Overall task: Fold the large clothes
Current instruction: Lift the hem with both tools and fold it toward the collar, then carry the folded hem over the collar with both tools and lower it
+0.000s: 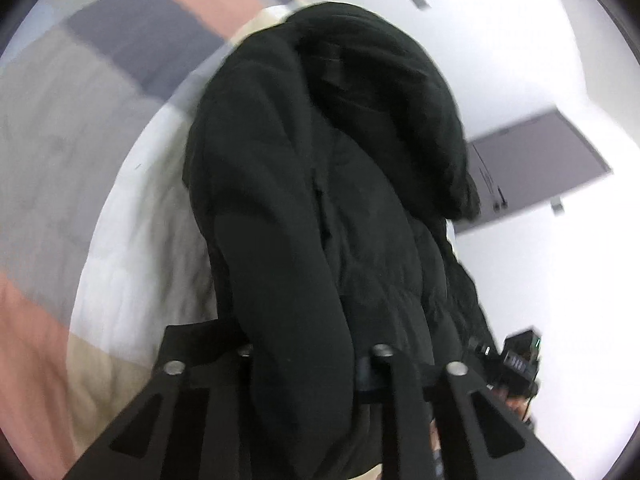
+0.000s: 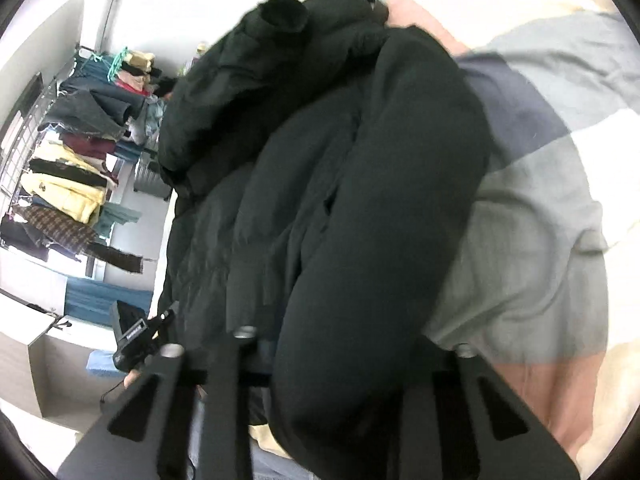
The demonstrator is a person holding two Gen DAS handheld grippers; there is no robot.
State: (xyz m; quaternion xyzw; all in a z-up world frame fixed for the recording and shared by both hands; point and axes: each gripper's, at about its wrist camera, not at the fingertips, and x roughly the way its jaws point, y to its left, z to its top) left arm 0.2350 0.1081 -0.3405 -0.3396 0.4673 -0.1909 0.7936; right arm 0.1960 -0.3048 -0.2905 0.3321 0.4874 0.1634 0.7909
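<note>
Both grippers hold a black coat (image 1: 320, 200) up above the bed.

The left gripper (image 1: 312, 364) has a thick roll of the coat running between its fingers, and the right gripper (image 2: 352, 344) likewise; each seems clamped on the fabric, though the bulk hides the fingertips. The coat hangs off the bedspread (image 2: 540, 240), its hood (image 1: 380, 92) far from the left camera and a sleeve cuff (image 2: 284, 14) far from the right one. Probably it is lifted by one end so it drops straight before being laid flat across the bed for folding. A clothes rack (image 2: 68, 160) stands beyond the bed's edge.
</note>
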